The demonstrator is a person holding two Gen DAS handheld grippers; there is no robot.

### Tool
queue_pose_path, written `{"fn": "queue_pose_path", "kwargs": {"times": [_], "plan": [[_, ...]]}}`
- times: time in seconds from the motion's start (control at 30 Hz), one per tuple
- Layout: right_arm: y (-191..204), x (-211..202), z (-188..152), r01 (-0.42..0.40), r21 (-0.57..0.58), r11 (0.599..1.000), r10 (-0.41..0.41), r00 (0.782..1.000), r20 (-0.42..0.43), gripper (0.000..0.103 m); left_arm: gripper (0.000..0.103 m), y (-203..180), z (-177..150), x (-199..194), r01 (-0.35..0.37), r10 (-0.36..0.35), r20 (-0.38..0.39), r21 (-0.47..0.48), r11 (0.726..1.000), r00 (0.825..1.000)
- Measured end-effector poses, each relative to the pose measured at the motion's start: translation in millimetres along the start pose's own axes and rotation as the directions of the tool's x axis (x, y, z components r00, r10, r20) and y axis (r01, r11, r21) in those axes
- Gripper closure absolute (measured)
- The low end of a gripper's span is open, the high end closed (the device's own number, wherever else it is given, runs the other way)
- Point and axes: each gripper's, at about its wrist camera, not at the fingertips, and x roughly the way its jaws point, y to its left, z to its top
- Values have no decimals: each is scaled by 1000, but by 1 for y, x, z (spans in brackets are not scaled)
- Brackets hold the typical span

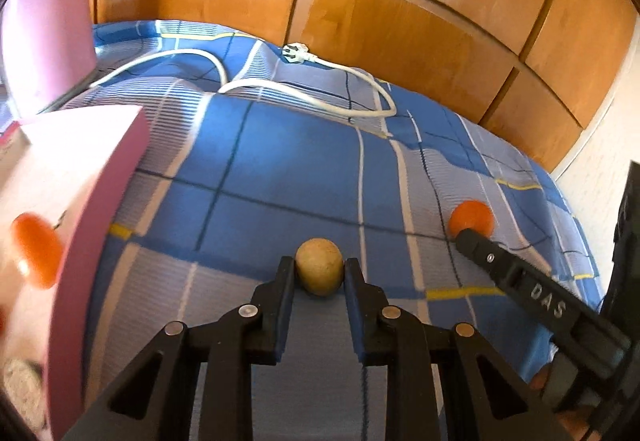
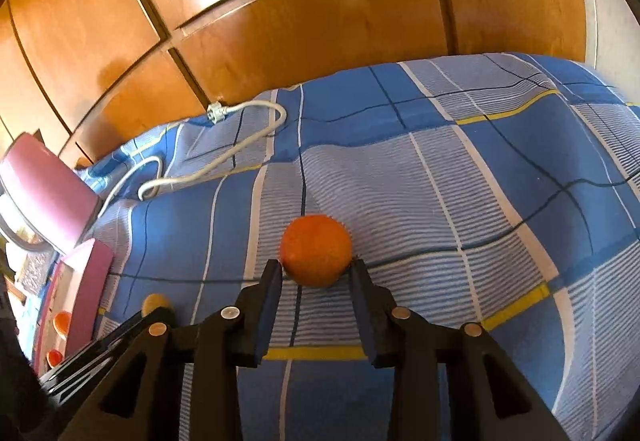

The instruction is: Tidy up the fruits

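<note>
A bed covered with a blue checked sheet (image 1: 280, 169) fills both views, and glossy wooden cabinet doors (image 1: 400, 13) stand behind it. A white power cable (image 1: 352, 75) with its plug lies looped across the far part of the sheet, well apart from the fruit. At the left edge of the left wrist view a pink box (image 1: 80, 241) is seen, blurred, with an orange fruit (image 1: 34, 251) inside it; in the right wrist view the same box (image 2: 86, 293) is seen at the lower left, with two orange pieces visible in it. A second pink object (image 2: 48, 189) stands further back on that side; what it is cannot be told.

A small tan round fruit (image 1: 319, 267) is pinched between the blue pads of the left gripper (image 1: 319, 273), whose jaws are drawn in narrow against its two sides. The fruit sits at the fingertips, just beside the pink box wall.

An orange (image 2: 316, 251) is held at the fingertips of the right gripper (image 2: 316, 269), with both pads pressed on its lower sides. In the left wrist view this orange (image 1: 472, 219) is seen to the right, partly hidden by a black finger of the right gripper. The two fruits are kept apart, with bare sheet between them.
</note>
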Motion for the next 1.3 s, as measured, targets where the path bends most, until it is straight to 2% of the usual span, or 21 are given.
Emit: {"fn": "queue_pose_path", "kwargs": {"times": [0.2, 0.27, 0.47, 0.67, 0.9, 1.13, 1.3], "plan": [[6, -9, -10, 32, -26, 999, -32, 999, -2, 83, 78, 9, -17, -16, -4, 4, 20, -18, 1000, 1000], [10, -13, -14, 42, -40, 998, -42, 999, 1, 84, 78, 9, -23, -21, -11, 11, 25, -10, 1000, 1000], [1, -22, -29, 24, 3, 1000, -24, 999, -25, 83, 78, 9, -31, -26, -30, 30, 40, 13, 999, 999], [-7, -21, -30, -29, 50, 998, 30, 999, -19, 76, 77, 11, -33, -24, -24, 24, 40, 6, 1000, 999], [-7, -21, -32, -36, 64, 997, 37, 999, -14, 76, 77, 7, -34, -23, -46, 45, 44, 20, 999, 998], [0, -22, -27, 6, 21, 1000, -5, 1000, -11, 76, 77, 5, -32, -21, -53, 52, 39, 16, 998, 998], [4, -15, -8, 37, 18, 999, -37, 999, 13, 76, 77, 5, -32, -20, -60, 60, 40, 20, 998, 997]]}}
